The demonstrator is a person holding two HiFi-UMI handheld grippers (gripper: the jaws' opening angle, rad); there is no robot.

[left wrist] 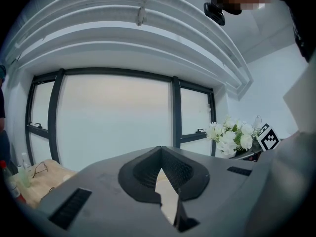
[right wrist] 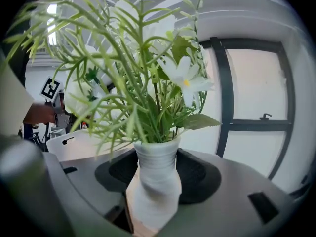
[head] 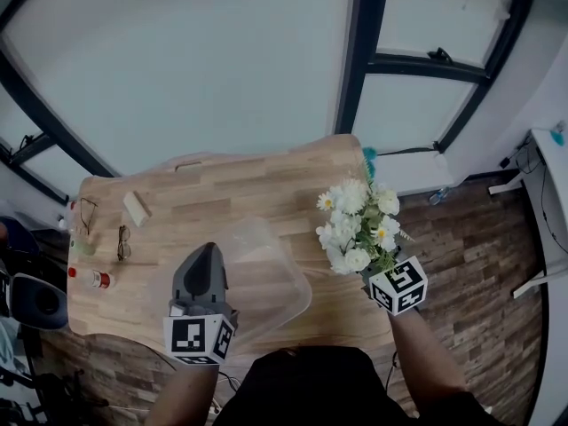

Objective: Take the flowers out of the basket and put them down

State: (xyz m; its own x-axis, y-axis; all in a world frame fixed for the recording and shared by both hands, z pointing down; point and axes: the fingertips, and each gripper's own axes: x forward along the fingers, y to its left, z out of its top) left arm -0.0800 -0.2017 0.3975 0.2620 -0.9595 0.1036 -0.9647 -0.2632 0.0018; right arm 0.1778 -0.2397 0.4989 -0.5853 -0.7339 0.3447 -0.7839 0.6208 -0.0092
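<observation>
The right claw [head: 366,272] is clamped on the flowers [head: 359,224], its jaws standing fairly wide because they grip the waist of the white vase [right wrist: 154,181] and not the thin stems. Holding low on the vase keeps the bunch upright and leaves the blooms uncrushed. The flowers are already out of the basket [head: 275,273]. They are held to its right, clear of its rim, over the right end of the bench [head: 222,193], and have not yet been set down.

The left claw [head: 206,254] lies at the basket's near left edge, probably to steady the light tub while the flowers are taken out. Its jaws are drawn together, with only a pale sliver between them. That sliver may be the basket's thin wall, but this is not certain.

The bunch is artificial-looking, with round white blooms, a few daisy-like heads with yellow centres, and feathery green sprigs spreading well wider than the vase. The vase is small, ribbed at the neck and matt white. It is likely top-heavy, so it wants a flat, bare patch of bench beside the basket.
</observation>
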